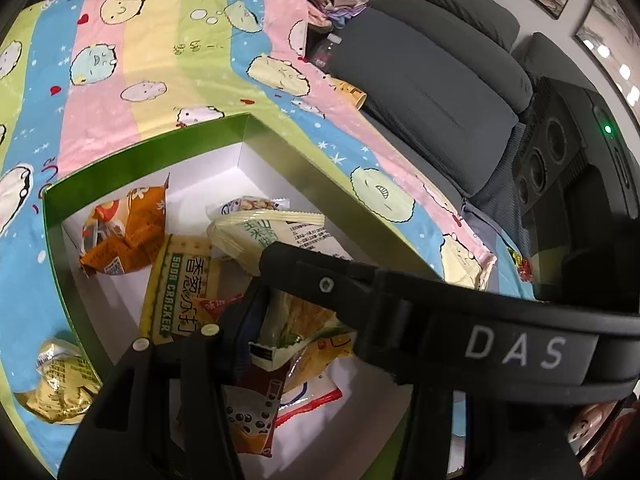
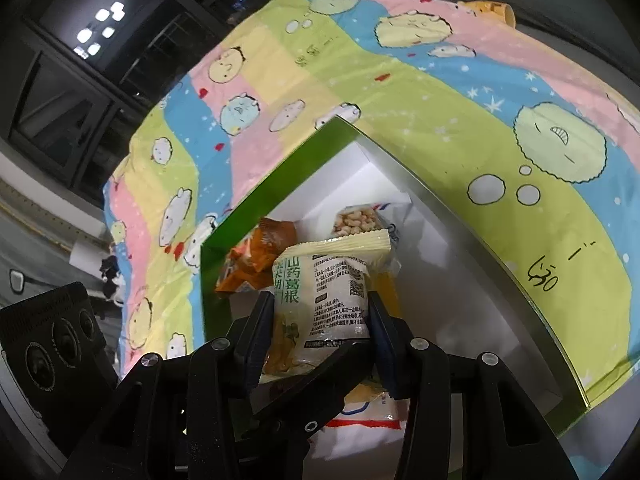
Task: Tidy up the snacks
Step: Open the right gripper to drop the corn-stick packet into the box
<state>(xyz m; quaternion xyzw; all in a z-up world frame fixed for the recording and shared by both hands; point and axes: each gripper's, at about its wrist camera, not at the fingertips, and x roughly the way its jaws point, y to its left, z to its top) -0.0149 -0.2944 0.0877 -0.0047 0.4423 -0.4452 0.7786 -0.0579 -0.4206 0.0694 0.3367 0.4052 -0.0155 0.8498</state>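
A green box with a white inside lies on a cartoon-print cloth and holds several snack packets. My right gripper is shut on a pale yellow-white packet and holds it over the box; the same packet shows in the left wrist view with the right gripper's arm across it. My left gripper hangs over the box with a small yellow-green packet beside its left finger; its right finger is hidden behind that arm. An orange packet, a soda cracker packet and a bubble-tea packet lie inside.
A gold foil packet lies on the cloth outside the box's left wall. A grey sofa stands beyond the cloth on the right, with a yellow cup and a bottle at its edge. Dark windows are at the far left.
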